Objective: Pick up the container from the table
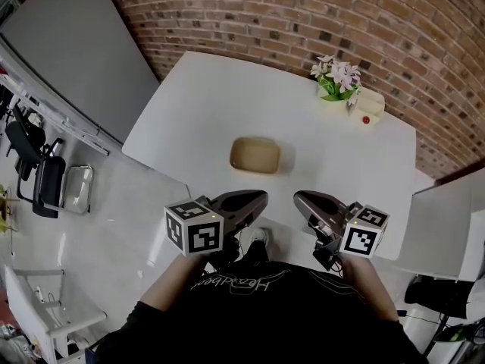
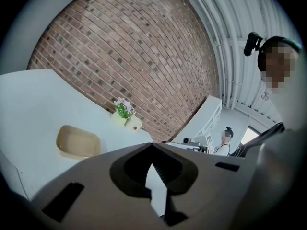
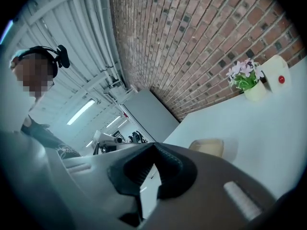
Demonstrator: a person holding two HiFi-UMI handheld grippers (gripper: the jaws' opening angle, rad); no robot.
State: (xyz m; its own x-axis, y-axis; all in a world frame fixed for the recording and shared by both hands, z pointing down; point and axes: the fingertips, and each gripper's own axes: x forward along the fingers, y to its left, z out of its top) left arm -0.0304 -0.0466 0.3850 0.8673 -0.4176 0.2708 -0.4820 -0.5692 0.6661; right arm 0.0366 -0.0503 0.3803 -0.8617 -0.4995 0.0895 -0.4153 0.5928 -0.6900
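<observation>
A shallow beige container with rounded corners sits empty near the middle of the white table. My left gripper hovers at the table's near edge, below and slightly left of the container, jaws shut with nothing in them. My right gripper hangs beside it, just right, also shut and empty. In the left gripper view the container lies ahead to the left of the shut left gripper. In the right gripper view the container shows just past the shut right gripper, to the right.
A pot of pink flowers and a pale box with a red dot stand at the table's far right, by the brick wall. A grey partition is at far left, a dark chair on the floor at left, a white cabinet at right.
</observation>
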